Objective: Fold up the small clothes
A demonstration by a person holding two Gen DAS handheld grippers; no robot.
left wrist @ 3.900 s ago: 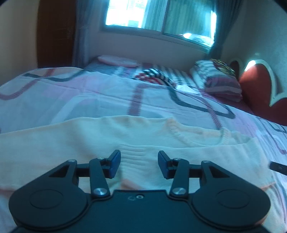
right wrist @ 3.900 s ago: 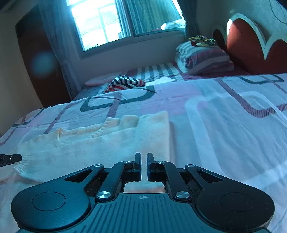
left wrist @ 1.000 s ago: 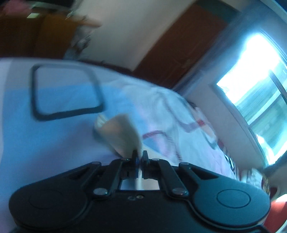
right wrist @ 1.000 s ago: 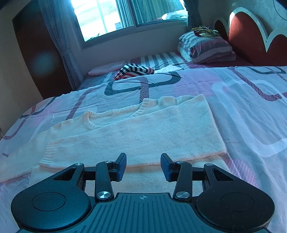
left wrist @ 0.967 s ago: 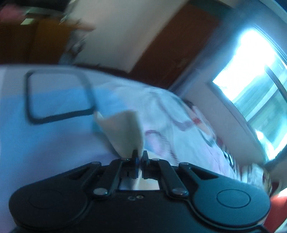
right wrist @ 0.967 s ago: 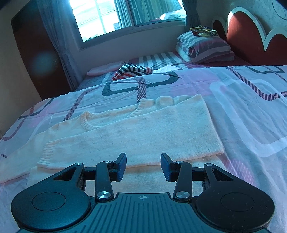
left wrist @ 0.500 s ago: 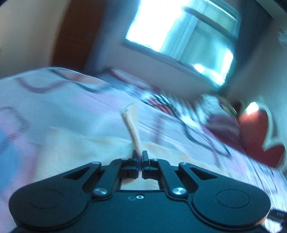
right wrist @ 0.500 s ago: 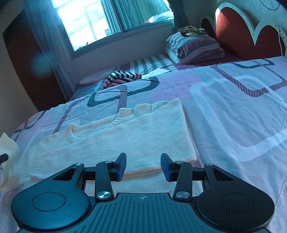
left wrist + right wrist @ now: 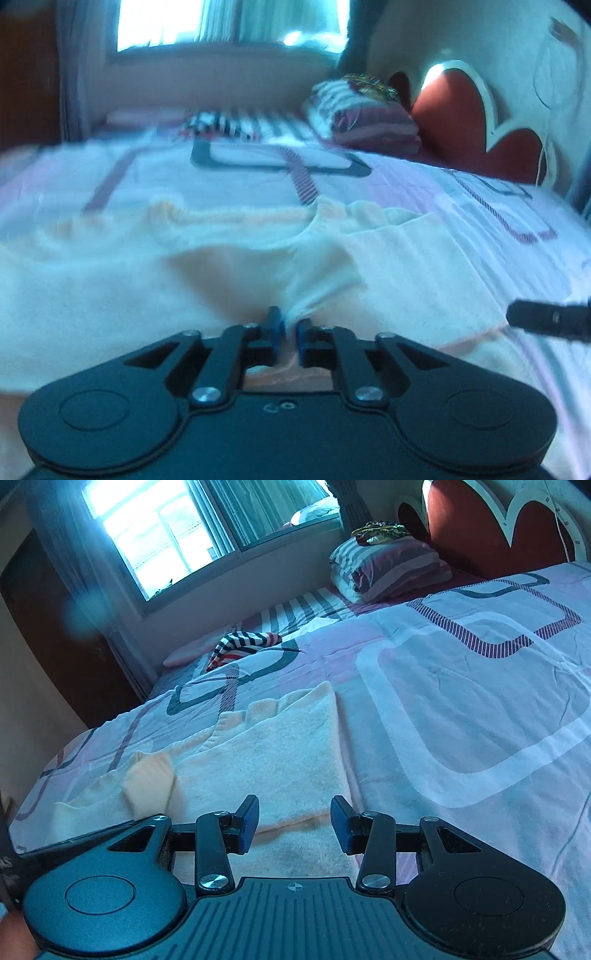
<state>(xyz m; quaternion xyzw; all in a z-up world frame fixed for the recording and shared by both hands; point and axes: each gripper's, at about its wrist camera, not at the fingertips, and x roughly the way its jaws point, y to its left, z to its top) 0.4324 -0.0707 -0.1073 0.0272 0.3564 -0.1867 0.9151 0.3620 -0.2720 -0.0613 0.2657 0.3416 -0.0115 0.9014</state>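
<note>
A wide bed (image 9: 461, 709) covered in a pink-and-white sheet with dark looped rectangles fills both views, running back to a red scalloped headboard (image 9: 480, 520) and a bright window (image 9: 192, 528) behind it. Spread across the near part of the sheet is the cream sweater (image 9: 280, 760), partly folded: one side is already laid over the body so that its right edge runs straight, and the ribbed neckline points toward the window. In the left wrist view, which is blurred, the same sweater (image 9: 388, 266) takes up most of the foreground.

At the far end lie a stack of striped pillows (image 9: 391, 568) with a small dark patterned item on top, and a crumpled striped garment (image 9: 243, 642) near the window wall.

The left gripper (image 9: 289, 330) has its blue-padded fingers drawn nearly together, with cream knit bunched between them and pulled up in a ridge toward the pinch point; this is the sleeve (image 9: 149, 786), whose ribbed cuff end stands raised above the sweater's left side in the right wrist view.

The right gripper (image 9: 294, 823) stands wide apart, holding nothing, and sits low over the sweater's near hem, the folded right edge running just between its fingers. One of its dark fingertips juts in at the right edge of the left wrist view.
</note>
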